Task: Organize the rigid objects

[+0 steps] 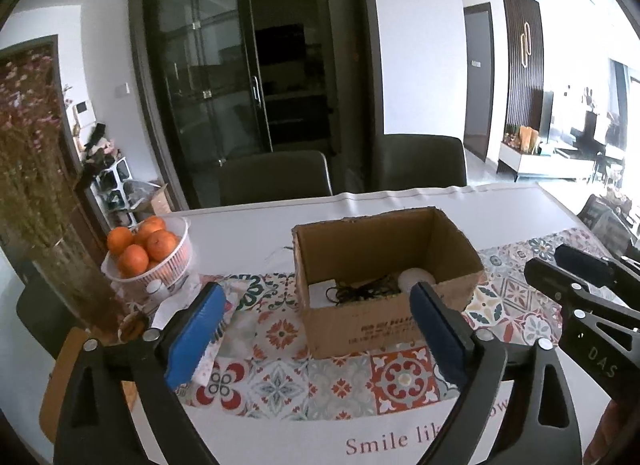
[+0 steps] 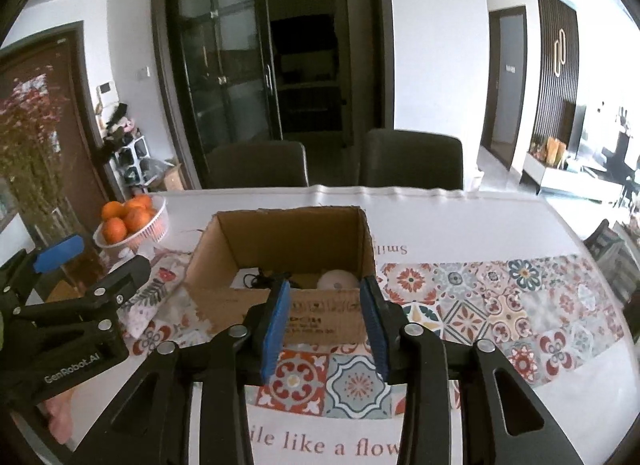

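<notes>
Your left gripper (image 1: 316, 329) hangs above the near part of the table with its blue pads spread wide and nothing between them; through the gap you see only the tiled runner (image 1: 344, 377) and the front of the cardboard box (image 1: 360, 325). Your right gripper (image 2: 326, 325) sits just to the right of it, its jaws parted by a narrow gap and likewise empty, with the printed front wall of the box showing between the pads. The box stands open-topped on the patterned runner, roughly in the middle of the table (image 2: 460, 217), and both grippers point toward it from the near side without touching it. Inside the box you can make out a tangle of black cable (image 1: 360, 291) lying on something white and flat, and a pale round object (image 2: 338, 280) beside it toward the right; what that round thing is you cannot tell from here. To the left of the box a white basket of oranges (image 1: 146, 251) rests near the table's edge, next to a glass vase of dried flowers (image 1: 68, 281). A floral cloth (image 2: 160, 289) lies just left of the box. Two dark chairs (image 2: 412, 159) stand at the far side.
</notes>
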A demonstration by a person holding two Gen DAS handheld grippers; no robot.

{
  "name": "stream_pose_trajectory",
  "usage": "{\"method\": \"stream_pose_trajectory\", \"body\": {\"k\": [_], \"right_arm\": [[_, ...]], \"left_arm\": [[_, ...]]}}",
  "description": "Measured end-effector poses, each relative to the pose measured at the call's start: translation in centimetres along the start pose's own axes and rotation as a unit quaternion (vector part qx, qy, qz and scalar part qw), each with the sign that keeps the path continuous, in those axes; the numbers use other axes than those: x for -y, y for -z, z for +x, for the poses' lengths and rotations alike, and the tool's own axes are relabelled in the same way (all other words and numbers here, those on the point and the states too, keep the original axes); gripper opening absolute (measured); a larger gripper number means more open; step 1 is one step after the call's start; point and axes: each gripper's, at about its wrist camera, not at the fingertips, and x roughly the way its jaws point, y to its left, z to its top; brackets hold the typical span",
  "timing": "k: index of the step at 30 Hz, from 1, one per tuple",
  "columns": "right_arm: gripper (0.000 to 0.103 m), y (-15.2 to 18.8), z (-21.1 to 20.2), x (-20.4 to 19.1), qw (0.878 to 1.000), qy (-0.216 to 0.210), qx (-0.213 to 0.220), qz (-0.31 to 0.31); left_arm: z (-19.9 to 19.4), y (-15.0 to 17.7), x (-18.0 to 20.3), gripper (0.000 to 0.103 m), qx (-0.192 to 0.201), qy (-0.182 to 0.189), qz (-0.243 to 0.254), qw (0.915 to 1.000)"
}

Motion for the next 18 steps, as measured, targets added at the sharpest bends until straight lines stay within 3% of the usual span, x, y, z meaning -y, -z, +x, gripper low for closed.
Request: {"method": "stream_pose_trajectory", "body": {"k": [7,12,18], "right_arm": [[0.060,1.8,-2.9,-1.1,1.000,0.004,0.027,-0.004],[0.061,2.9,-4.5,-1.4,0.999,0.010,0.038,-0.005],[0.072,4.0,-6.3,-1.7,0.998,0.021,0.054,-0.006]], "left_arm": [[-3.5,1.9,-0.4,0.101,0.033,-0.022,-0.003,0.9992],[-5.5,2.8,-0.3,0.103,0.057,-0.048,0.004,0.9972],[-6.7,4.0,-0.3,0.103,0.061,-0.051,0.004,0.9968]]}}
